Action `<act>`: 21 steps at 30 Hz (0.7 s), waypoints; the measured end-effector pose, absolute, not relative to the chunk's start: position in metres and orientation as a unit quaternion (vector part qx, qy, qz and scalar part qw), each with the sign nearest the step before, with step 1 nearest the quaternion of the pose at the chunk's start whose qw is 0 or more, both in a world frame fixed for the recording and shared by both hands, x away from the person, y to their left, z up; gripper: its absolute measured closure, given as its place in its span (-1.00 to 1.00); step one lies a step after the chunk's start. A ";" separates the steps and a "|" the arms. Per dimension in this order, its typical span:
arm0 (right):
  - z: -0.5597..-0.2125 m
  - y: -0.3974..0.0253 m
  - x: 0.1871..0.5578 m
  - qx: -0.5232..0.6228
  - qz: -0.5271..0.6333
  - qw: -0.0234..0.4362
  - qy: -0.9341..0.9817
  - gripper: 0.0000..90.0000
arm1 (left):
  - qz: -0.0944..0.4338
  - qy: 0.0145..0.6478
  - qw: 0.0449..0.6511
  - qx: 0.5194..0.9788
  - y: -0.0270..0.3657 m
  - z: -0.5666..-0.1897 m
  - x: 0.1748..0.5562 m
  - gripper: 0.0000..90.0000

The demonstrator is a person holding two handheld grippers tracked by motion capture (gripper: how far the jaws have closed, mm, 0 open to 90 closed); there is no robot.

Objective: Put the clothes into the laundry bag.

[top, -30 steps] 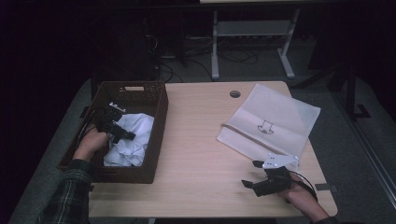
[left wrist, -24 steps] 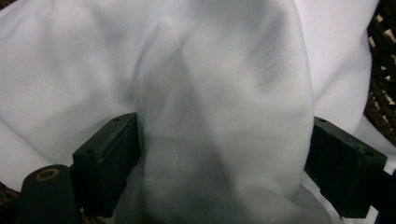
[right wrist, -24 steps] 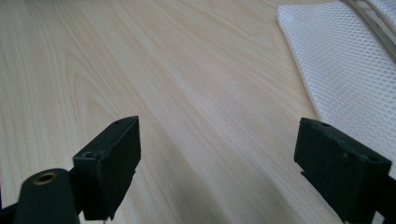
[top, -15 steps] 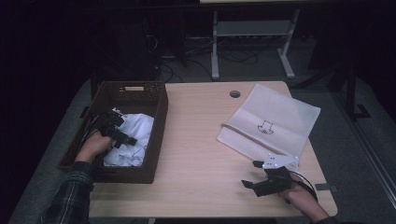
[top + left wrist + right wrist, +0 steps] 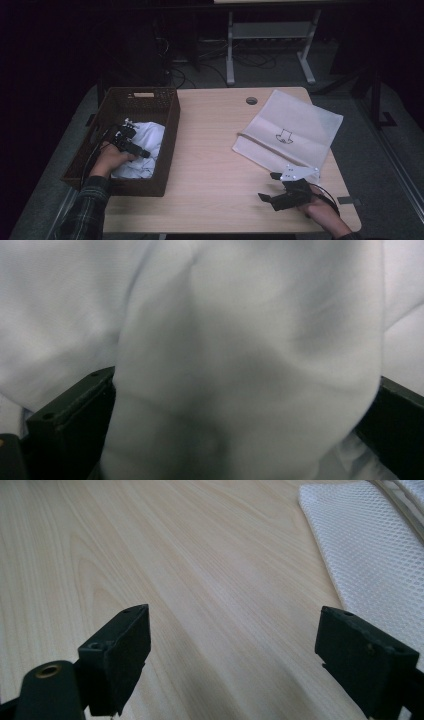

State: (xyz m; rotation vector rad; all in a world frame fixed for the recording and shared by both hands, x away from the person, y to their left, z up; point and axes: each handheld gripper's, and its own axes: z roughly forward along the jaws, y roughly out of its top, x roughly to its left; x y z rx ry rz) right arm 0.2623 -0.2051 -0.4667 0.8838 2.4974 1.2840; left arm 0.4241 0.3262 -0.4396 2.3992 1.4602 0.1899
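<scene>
Two grippers, one white cloth, one brown basket.

Left gripper (image 5: 142,152) down in basket (image 5: 117,102), jaws apart around bunched cloth (image 5: 240,365); right gripper (image 5: 268,187) spread empty over table (image 5: 210,150) beside one mesh bag (image 5: 292,127).

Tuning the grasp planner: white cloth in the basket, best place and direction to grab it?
Grip a raised fold of the white cloth, coming from above: the basket walls block side approaches, and the crumpled heap offers ridges. In the left gripper view a bulge of cloth already sits between the left tongs, jaws wide apart.
</scene>
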 end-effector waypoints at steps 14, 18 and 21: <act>-0.467 -0.204 0.262 0.297 0.433 0.099 0.845 -0.70 | 0.068 0.500 0.134 0.853 0.317 -0.432 0.423 -0.56; -0.467 -0.204 0.262 0.295 0.433 0.100 0.846 -0.70 | 0.055 0.508 0.141 0.848 0.321 -0.426 0.422 -0.07; -0.467 -0.204 0.262 0.296 0.433 0.100 0.845 -0.70 | 0.035 0.523 0.151 0.838 0.326 -0.424 0.423 0.29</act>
